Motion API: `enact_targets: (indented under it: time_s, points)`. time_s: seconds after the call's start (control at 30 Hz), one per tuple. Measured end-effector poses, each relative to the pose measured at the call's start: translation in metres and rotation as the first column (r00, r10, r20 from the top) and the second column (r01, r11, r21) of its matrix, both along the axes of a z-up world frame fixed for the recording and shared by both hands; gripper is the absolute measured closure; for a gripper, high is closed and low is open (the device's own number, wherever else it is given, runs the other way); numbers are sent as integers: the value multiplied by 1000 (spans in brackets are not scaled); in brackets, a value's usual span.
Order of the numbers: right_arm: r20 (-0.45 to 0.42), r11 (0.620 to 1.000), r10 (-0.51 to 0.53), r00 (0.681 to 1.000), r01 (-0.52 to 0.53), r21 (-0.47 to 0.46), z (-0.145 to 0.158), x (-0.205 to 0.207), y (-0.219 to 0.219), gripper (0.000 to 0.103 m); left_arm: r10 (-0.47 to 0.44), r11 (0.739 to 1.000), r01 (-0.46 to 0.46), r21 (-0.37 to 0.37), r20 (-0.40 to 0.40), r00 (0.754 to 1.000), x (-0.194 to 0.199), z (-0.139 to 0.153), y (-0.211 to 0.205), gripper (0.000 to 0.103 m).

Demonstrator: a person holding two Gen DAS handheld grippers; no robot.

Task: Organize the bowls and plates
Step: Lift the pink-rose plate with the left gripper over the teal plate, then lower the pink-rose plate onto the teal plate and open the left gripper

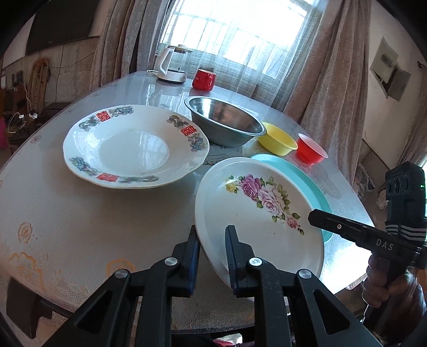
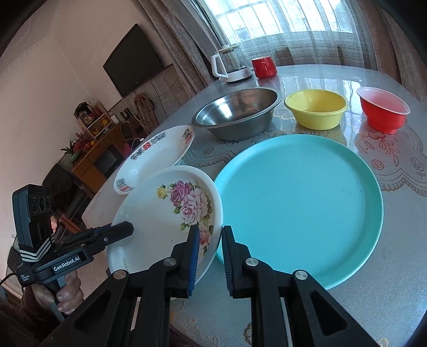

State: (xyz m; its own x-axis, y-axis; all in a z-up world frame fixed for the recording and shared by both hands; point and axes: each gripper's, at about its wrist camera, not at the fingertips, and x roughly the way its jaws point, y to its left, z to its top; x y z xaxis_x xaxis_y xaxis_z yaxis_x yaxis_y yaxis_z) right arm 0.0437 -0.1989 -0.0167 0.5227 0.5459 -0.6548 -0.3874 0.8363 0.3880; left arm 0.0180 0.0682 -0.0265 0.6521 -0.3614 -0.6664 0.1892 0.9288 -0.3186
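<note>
Big bright window [image 2: 280,18] behind sheer white net, with heavy beige-pink patterned curtains [image 1: 328,88] hanging on both sides, so the daylight bounces hard off the glossy round bench [image 1: 80,213], which has a clear cover over a lace floral cloth. Pale pinkish plaster wall [image 2: 53,93] on the left has a black flat-screen TV [image 2: 133,61] mounted on it, and lower down there's a wooden cabinet [image 2: 98,149] cluttered with ornaments and fruit. Cables trail along that side too
</note>
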Motion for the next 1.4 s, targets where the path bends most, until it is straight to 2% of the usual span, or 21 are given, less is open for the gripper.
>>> enact_targets:
  time_s: [0.33, 0.73, 1.1, 1.2, 1.4]
  points:
    - [16, 993, -120, 993, 120, 24, 9, 6, -38, 86, -96, 994, 95, 48, 24, 995, 31, 13, -45, 85]
    - [-10, 960, -280, 960, 280, 4, 4, 21, -87, 86, -193, 978, 191, 89, 20, 981, 73, 15, -102, 85]
    - [-24, 943, -331, 943, 330, -32, -5, 43, -98, 86, -209, 966, 216, 140, -61, 976, 98, -8, -123, 84]
    - [-37, 943, -333, 942, 331, -38, -12, 48, -98, 86, -197, 972, 206, 110, -89, 976, 102, -15, -119, 82]
    - [-15, 943, -323, 946, 320, -96, -13, 50, -89, 86, -190, 971, 200, 132, -87, 978, 100, -15, -121, 82]
